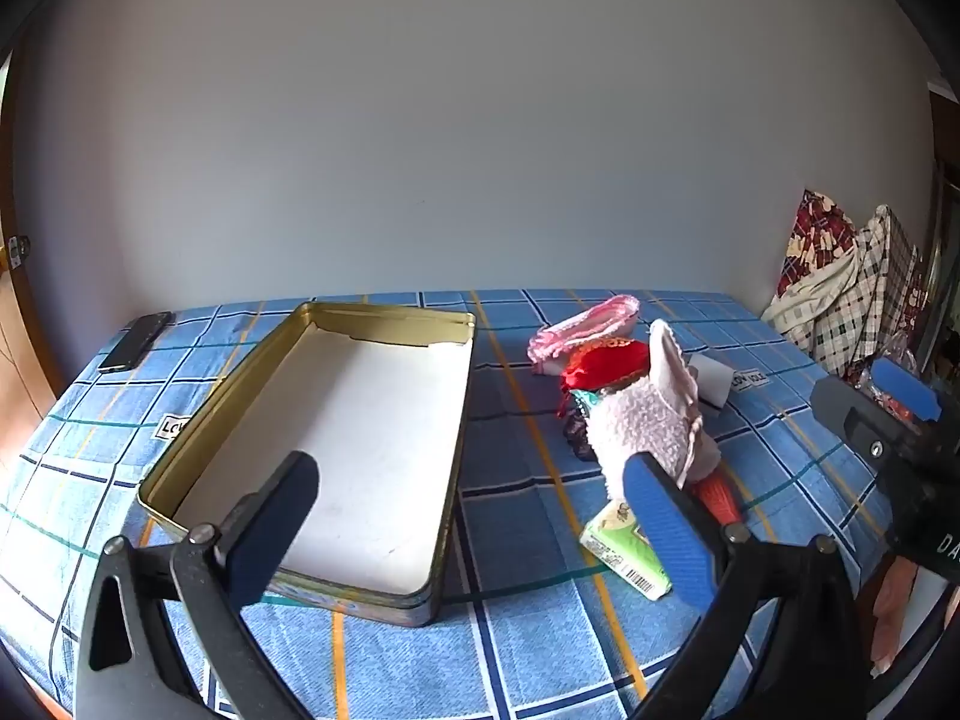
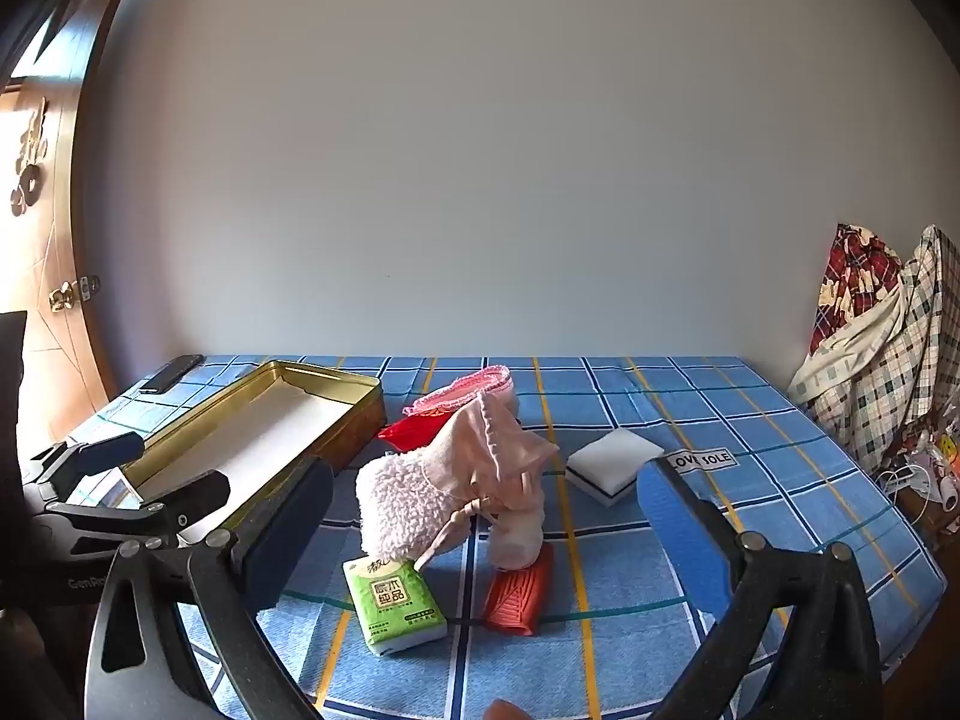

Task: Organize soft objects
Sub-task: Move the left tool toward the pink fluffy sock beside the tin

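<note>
Right wrist view is showing a heap of soft things lying on a bed [image 2: 750, 420] covered with a blue checked sheet. A fluffy pink pouch [image 2: 432, 492] with a drawstring is sitting at the middle of the heap, slumping to one side. A green tissue pack [image 2: 393, 606] is lying just in front of it, and an orange ribbed roll [image 2: 519, 594] is lying beside the pack, touching the pouch. A red pouch [image 2: 414, 429] and a pink knitted piece [image 2: 462, 393] are lying behind. A white sponge block [image 2: 612, 465] is resting apart, to the right of the heap. An open gold tin [image 2: 336, 378] with a white floor is standing to the left, holding nothing. A dark phone [image 2: 171, 373] is lying at the far left corner.

The right tongs [image 2: 486, 540] are hovering spread wide, tilting slightly downward toward the heap and gripping nothing. Left wrist view is showing the left tongs [image 1: 474, 516] also spread wide, tilting downward, with one finger over the tin [image 1: 384, 315] and the other over the near end of the heap, pinching nothing.
</note>
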Motion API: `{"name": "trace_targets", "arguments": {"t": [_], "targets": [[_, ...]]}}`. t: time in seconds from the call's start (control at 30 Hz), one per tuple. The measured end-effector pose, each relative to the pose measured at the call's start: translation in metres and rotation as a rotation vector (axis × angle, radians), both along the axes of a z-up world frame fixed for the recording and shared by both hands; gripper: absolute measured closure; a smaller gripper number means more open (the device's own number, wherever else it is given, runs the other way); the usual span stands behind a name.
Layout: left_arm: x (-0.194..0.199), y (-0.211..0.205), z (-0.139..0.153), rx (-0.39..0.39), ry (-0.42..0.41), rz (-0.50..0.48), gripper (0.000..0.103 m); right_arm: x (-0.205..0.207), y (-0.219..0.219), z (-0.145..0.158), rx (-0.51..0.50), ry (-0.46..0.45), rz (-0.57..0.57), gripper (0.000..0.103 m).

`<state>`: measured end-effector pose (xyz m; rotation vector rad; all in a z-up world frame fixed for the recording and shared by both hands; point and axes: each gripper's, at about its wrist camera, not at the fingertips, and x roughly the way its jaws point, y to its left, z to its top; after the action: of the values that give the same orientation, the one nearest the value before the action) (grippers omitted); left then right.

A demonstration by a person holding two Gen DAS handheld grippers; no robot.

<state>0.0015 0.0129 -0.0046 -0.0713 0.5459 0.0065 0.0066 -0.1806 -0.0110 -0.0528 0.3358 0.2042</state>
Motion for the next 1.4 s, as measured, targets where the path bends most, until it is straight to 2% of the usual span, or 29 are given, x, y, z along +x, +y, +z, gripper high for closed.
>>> {"name": "trace_targets", "arguments": {"t": [1.4], "targets": [[0.0042, 0.0057, -0.0090, -0.004, 0.012, 0.022, 0.000, 0.0045, -0.0013, -0.0089, 0.008, 0.019, 0.015, 0.001]]}}
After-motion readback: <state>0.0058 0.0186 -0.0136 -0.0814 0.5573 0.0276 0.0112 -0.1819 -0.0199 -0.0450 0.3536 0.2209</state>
